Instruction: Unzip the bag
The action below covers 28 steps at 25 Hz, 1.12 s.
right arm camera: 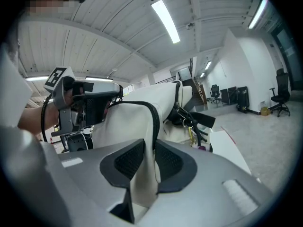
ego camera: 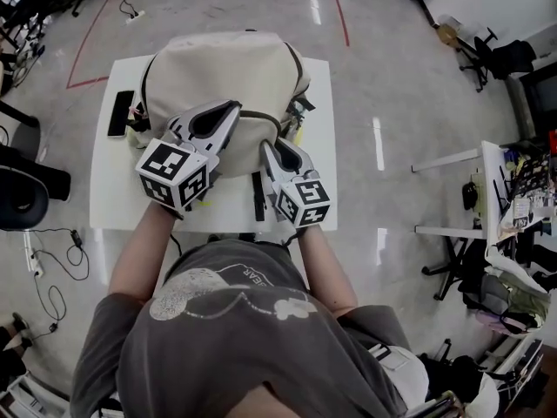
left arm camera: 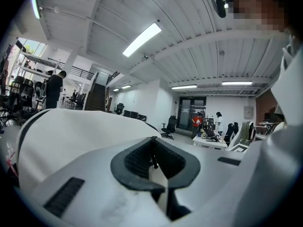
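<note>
The bag lies on the white table in the upper middle of the head view, its cream body bulging toward me. Both of my tools are at its near edge.

My left gripper is pressed almost together. Between its pads sits a thin dark tab, which I take to be the zipper pull, with a sliver of cream cloth under it. My right gripper pinches a fold of the bag's cream fabric right beside the black zipper track. In that gripper's view the track arches up and away through the middle of the frame.

I judge the zip as barely started, if at all, since I see no gap in the track.

To do this well, the right side should act as an anchor, holding the fold down and slightly toward me so the track stays taut. The left should draw the tab along the line of the teeth and follow the curve rather than lift away from it. A pull off that line may bind the slider or drag cloth into it. With so little of the tab between the pads, a slow, steady draw is safer than a jerk. The phone at the table's left edge lies well clear.
</note>
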Each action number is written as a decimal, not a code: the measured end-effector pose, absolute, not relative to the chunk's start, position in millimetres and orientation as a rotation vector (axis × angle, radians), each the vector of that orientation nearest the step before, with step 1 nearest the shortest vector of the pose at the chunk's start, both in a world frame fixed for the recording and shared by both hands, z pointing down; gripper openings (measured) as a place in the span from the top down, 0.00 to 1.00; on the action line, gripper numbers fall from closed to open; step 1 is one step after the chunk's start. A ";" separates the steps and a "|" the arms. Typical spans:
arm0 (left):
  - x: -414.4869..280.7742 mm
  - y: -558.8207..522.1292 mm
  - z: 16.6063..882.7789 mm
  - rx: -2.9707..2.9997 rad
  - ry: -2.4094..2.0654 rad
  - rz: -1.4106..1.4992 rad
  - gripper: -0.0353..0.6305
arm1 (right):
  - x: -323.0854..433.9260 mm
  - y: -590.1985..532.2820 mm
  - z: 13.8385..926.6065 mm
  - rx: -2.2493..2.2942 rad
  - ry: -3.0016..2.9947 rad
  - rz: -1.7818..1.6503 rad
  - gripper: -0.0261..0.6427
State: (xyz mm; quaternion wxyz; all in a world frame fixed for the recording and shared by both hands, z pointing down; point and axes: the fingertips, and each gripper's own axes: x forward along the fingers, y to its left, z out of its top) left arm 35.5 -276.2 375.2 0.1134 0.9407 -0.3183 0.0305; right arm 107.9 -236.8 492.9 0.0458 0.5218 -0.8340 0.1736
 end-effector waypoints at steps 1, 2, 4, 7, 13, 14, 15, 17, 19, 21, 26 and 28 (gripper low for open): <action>39.3 -275.9 376.3 2.762 -0.927 0.089 0.91 | 108.0 -236.7 493.4 1.593 -2.546 0.530 0.85; 41.6 -276.2 377.4 2.760 -0.925 0.085 0.91 | 108.4 -236.9 494.0 1.592 -2.545 0.529 0.85; 42.1 -277.7 378.9 2.748 -0.923 0.068 0.91 | 109.3 -237.5 495.2 1.589 -2.544 0.527 0.85; 37.8 -278.6 379.3 2.730 -0.929 0.039 0.91 | 110.1 -237.9 495.6 1.590 -2.543 0.524 0.85; 31.3 -270.9 377.5 2.740 -0.967 0.025 0.91 | 110.6 -237.4 494.9 1.608 -2.536 0.532 0.84; 30.1 -267.4 376.9 2.746 -0.964 0.027 0.91 | 110.8 -237.2 494.4 1.612 -2.534 0.532 0.84; 28.1 -263.4 376.7 2.751 -0.961 0.030 0.90 | 110.8 -236.7 493.9 1.618 -2.531 0.533 0.84; 21.3 -255.0 379.0 2.745 -0.956 0.033 0.90 | 110.4 -235.0 493.3 1.633 -2.525 0.536 0.84; 13.7 -247.7 384.7 2.723 -0.953 0.030 0.90 | 110.3 -233.2 493.6 1.649 -2.519 0.537 0.84; 8.8 -241.8 390.8 2.701 -0.944 0.026 0.90 | 110.6 -232.3 494.0 1.662 -2.512 0.539 0.84; 6.2 -227.4 405.6 2.667 -0.915 0.027 0.90 | 111.3 -229.6 494.1 1.689 -2.494 0.540 0.83; 6.0 -221.2 413.0 2.651 -0.906 0.032 0.89 | 112.1 -227.4 493.4 1.704 -2.486 0.537 0.83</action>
